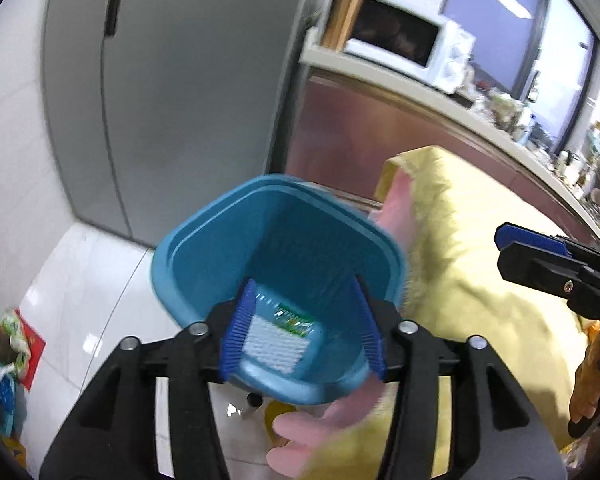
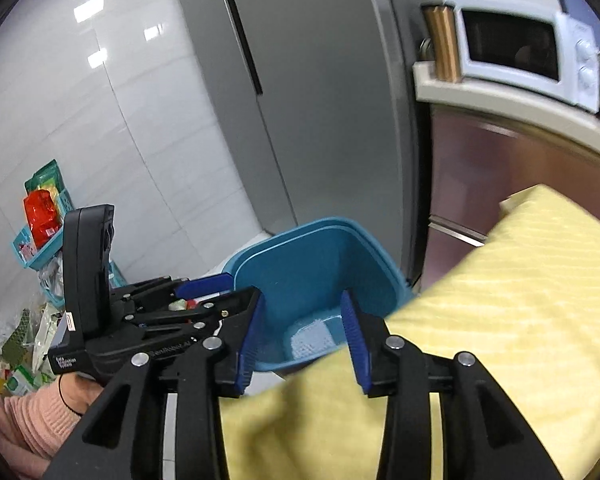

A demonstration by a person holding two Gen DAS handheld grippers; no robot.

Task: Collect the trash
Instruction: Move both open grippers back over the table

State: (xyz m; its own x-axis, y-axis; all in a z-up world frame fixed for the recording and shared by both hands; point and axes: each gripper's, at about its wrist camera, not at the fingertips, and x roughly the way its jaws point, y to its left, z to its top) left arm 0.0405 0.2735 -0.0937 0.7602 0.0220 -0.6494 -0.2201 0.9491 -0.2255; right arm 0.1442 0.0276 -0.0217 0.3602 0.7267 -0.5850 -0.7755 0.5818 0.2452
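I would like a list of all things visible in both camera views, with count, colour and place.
bin: 1, blue, on the floor before the fridge, tilted toward the cameras
packet: 1, white and green, at the bottom inside the bin
cushion: 1, yellow, right of the bin
fridge: 1, grey, behind the bin
microwave: 1, white, on the counter at right
counter: 1, beige top, right of the fridge
baskets: several, teal, by the wall at left, holding a red bag
litter: many pieces, mixed colours, on the floor at left
left gripper: black with blue pads, jaws open, before the bin
right gripper: the same, jaws open
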